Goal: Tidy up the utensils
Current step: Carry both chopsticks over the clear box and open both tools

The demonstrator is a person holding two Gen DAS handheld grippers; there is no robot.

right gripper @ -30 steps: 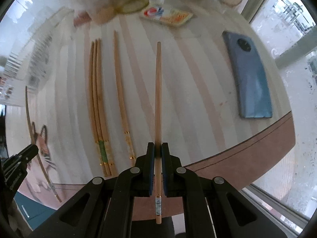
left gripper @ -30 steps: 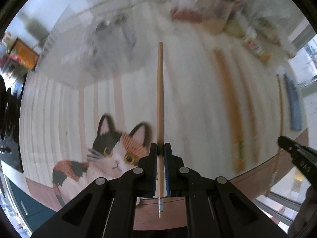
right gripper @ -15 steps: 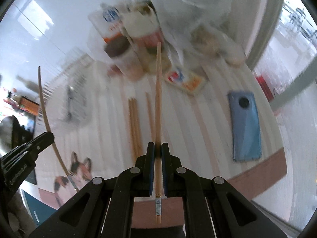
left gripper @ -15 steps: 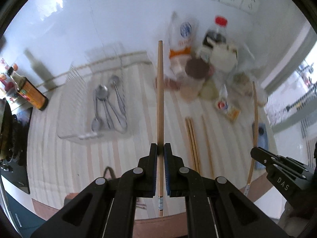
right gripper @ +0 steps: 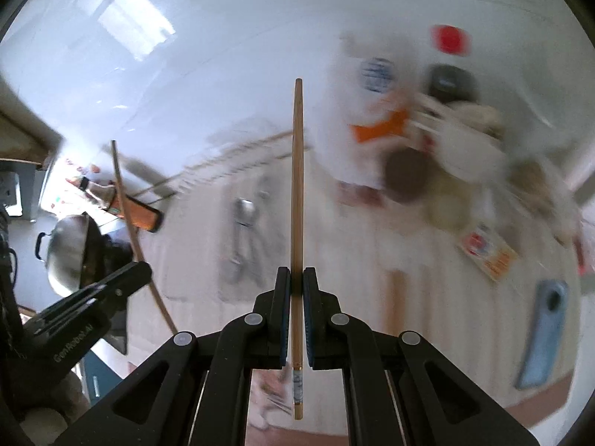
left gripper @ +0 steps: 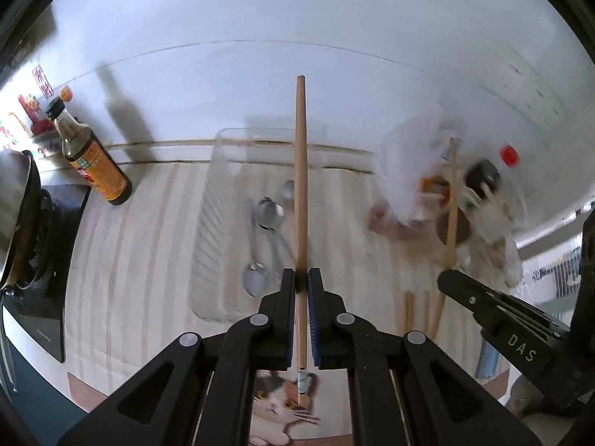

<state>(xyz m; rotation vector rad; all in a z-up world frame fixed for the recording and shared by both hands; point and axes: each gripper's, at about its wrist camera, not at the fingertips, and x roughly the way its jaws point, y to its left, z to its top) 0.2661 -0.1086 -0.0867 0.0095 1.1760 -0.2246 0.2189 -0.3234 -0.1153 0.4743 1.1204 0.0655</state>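
Left wrist view, far left: wok (left gripper: 15, 200) on a black stove (left gripper: 44, 260), partly cut by the frame edge. Beside it a sauce bottle (left gripper: 91, 160) stands upright on the striped mat (left gripper: 130, 260), near the white wall. Centre: clear tray (left gripper: 219, 223) with ribbed floor, holding several spoons (left gripper: 260, 245), bowls pointing both ways. Left gripper (left gripper: 302, 282) above the tray, jaws pinched tight on a chopstick (left gripper: 300, 171); the stick runs straight out past the pads, its patterned end trailing back between the fingers over the cat print (left gripper: 275, 405) at the mat's near edge. Right of the tray: more chopsticks lying (left gripper: 409, 308) on the mat, only short lengths visible. Far right: blurred clutter of bags and jars, a red cap (left gripper: 508, 156) among them. Right gripper (left gripper: 446, 282) enters from the lower right edge, closed on a second chopstick (left gripper: 452, 193) that angles up across the clutter. Right wrist view, same order: left gripper (right gripper: 143, 271) at left with its curved-looking stick, wok behind it; blurred tray and spoons centre-left; right gripper's jaws clamped on its own stick (right gripper: 297, 193), patterned end behind the pads; clutter upper right; a small packet (right gripper: 487, 256) and a blue phone (right gripper: 543, 330) flat on the mat at far right. Both views smeared; fine detail of the clutter not readable.
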